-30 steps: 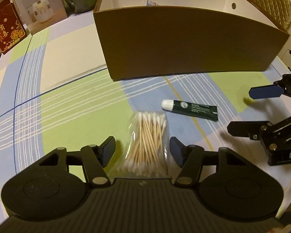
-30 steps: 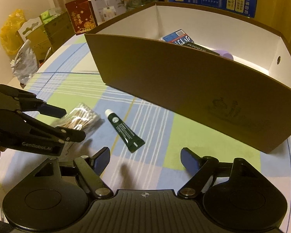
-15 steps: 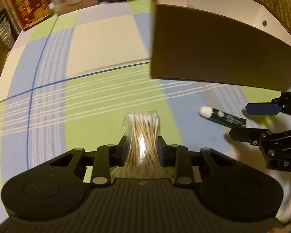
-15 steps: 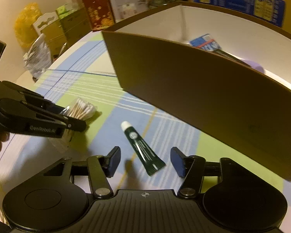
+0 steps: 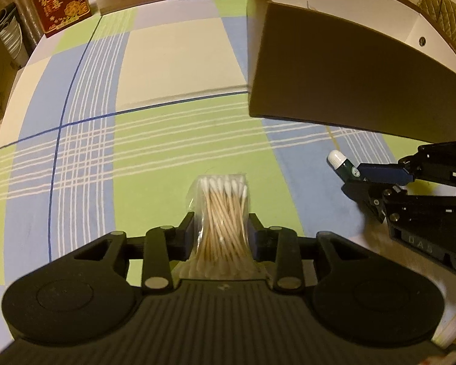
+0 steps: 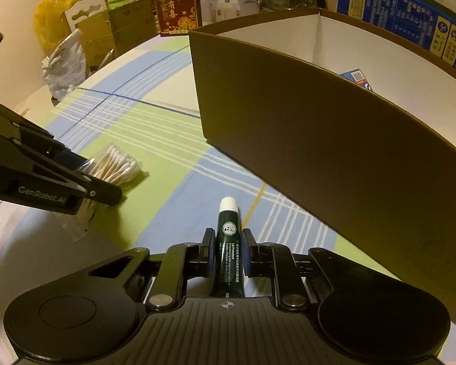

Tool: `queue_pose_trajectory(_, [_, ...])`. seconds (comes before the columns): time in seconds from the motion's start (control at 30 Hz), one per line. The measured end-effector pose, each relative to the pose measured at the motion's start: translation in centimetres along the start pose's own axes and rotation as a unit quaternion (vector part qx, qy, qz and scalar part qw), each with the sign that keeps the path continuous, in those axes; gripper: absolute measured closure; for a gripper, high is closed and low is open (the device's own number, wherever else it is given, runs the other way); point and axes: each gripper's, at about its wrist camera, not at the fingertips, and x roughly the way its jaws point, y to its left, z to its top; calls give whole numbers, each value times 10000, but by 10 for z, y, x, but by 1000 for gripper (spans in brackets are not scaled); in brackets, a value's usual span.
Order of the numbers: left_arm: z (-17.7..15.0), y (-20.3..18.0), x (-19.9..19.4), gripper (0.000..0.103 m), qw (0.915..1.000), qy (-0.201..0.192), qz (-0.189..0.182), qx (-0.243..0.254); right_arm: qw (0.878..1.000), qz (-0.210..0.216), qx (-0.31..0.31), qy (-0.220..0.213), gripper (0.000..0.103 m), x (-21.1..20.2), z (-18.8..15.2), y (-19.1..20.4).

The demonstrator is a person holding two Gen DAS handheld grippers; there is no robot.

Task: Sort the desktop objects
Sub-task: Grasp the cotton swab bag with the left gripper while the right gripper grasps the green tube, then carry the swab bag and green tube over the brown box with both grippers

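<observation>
Now, in the left wrist view, the left gripper (image 5: 221, 234) has come together on the clear plastic bag of wooden cotton swabs (image 5: 223, 222): a second ago its jaws stood wide on either side of the bag, and now the pads pinch its middle, the log showing a slight easing outward while the bag bulges between them. The bag rests on the green-and-blue checked tablecloth (image 5: 155, 140), at six o'clock in the picture. At three o'clock the right gripper (image 5: 354, 179) has arrived over the dark green tube with a white cap (image 5: 339, 161), which earlier lay free beside it. The brown cardboard box with a white inside (image 5: 349, 76) sits at one o'clock.

In the right wrist view, the right gripper (image 6: 228, 249) is closing, and its pads already press both flanks of the dark green tube (image 6: 229, 237), cap pointing toward twelve o'clock; a second ago those jaws were far apart with the tube lying slantwise ahead. The cardboard box (image 6: 319, 127) fills two o'clock.

Both items look secured, so I judge the pick-up step done and the carry to the box next.

Only the right view looks into the box, where a blue printed packet (image 6: 357, 79) lies; it also shows the left gripper (image 6: 100, 188) side-on, clamped on the swab bag (image 6: 115, 167) at nine o'clock. Only the left view shows the swab bag's pinched waist.
</observation>
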Motion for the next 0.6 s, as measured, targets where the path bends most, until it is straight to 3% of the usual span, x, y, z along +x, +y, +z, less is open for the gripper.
queue_pose_trajectory(0.6, [-8, -49, -7, 80, 9969, 47, -467, 624, 9985, -154, 456, 251, 89, -32, -27, -7])
